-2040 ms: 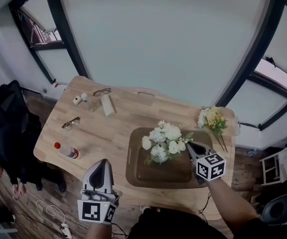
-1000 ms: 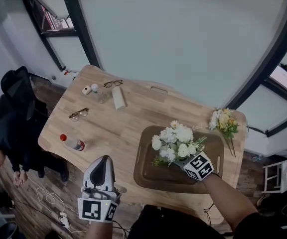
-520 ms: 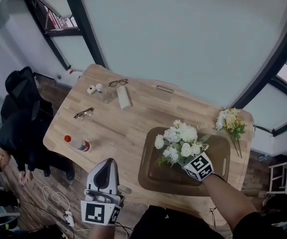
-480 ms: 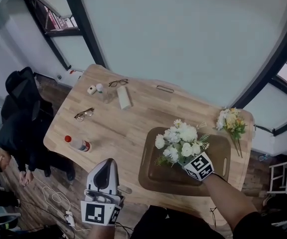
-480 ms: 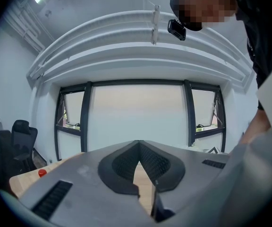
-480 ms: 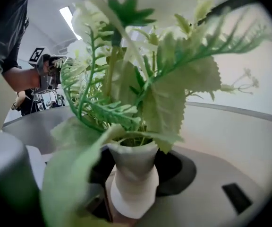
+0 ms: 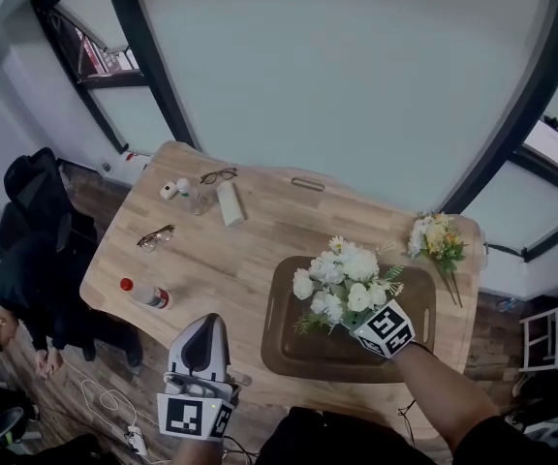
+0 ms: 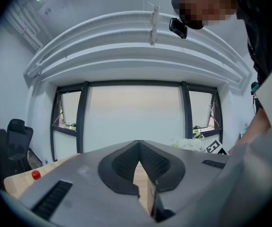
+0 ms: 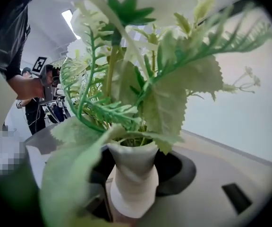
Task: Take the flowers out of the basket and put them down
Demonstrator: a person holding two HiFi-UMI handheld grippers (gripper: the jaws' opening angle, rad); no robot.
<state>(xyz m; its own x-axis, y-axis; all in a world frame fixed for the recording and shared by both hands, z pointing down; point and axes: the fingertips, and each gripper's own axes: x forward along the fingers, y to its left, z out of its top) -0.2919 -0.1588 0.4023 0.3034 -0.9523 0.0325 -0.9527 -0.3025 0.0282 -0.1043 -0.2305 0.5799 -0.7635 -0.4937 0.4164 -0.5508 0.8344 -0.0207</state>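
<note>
— Where do we have the white flowers [image 7: 342,281]?
— Over the basket [image 7: 323,355], toward its 12 o'clock side. We can't tell whether they touch it. Our right gripper [image 7: 364,320] comes in from 5 o'clock, jaws clamped on the wrapped stem [image 9: 131,183].
— And our left gripper [image 7: 201,327]?
— At the basket's 8 o'clock, by the table [image 7: 231,250] edge, jaws closed together with nothing between them.
— Other flowers?
— A yellow bunch [image 7: 432,237] lies on the table at the basket's 1 o'clock, just beside it.
</note>
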